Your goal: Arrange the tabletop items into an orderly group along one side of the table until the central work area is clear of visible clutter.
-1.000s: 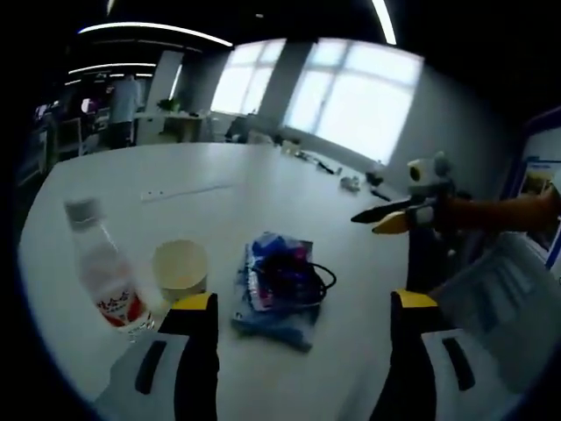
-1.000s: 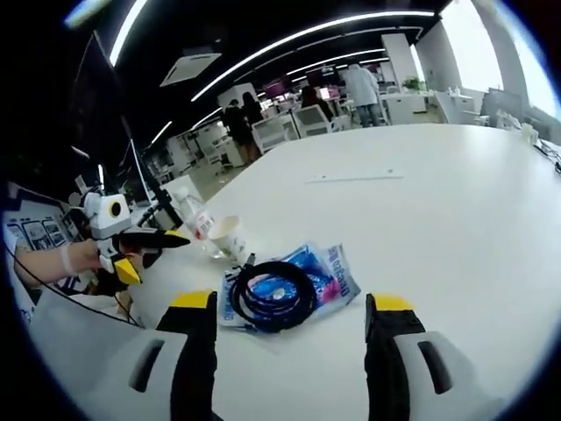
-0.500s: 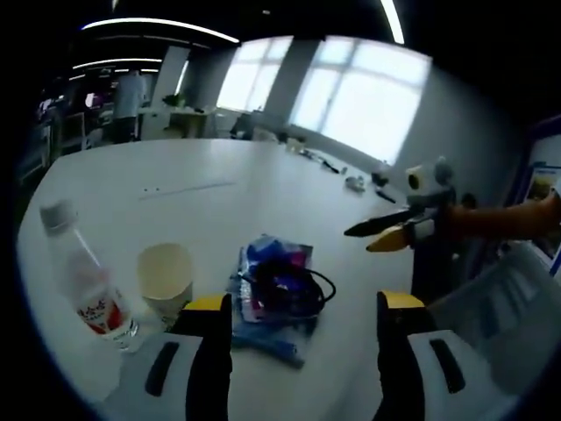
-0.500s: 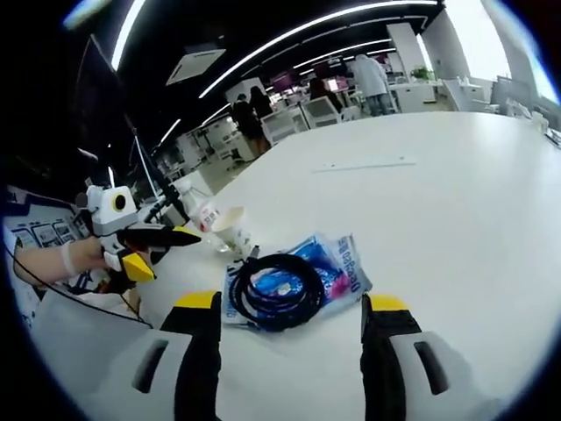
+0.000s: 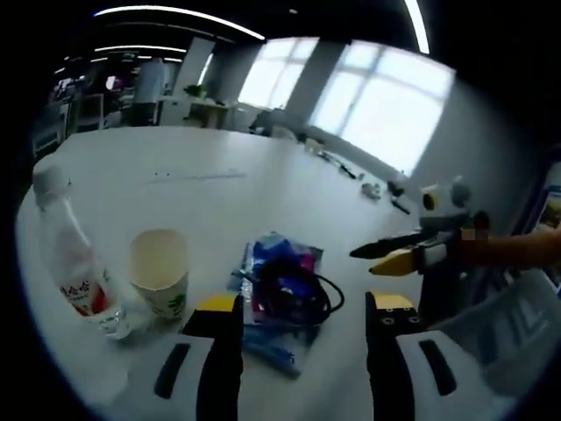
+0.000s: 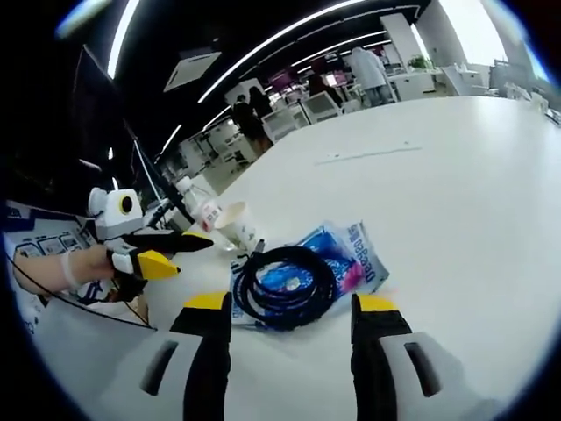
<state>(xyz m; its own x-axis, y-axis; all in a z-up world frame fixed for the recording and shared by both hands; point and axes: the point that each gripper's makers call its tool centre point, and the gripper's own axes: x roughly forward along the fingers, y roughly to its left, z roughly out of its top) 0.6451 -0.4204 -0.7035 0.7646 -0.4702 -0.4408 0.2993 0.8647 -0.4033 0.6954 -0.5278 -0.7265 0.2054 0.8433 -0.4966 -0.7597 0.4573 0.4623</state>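
Looking along the left gripper point(image 5: 298, 307), jaws apart and empty, over coiled black cable point(image 5: 294, 289) atop blue packet point(image 5: 267, 338), beside paper cup point(image 5: 160, 281) and bottle point(image 5: 74, 267): risk of toppling cup or bottle on approach. Looking along the right gripper point(image 6: 289, 309), likewise apart and empty, just short of cable point(image 6: 285, 285) and packet point(image 6: 355, 259) mid-table point(image 6: 456, 184): risk of loose coil sliding off if packet is dragged.

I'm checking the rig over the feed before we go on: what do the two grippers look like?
Both match. The left gripper and the right gripper each have two black jaws with yellow tips, on a pale grey body with dark slots. Seen from the side, each carries a white box with round lenses, and the person's wrist wears a white band.
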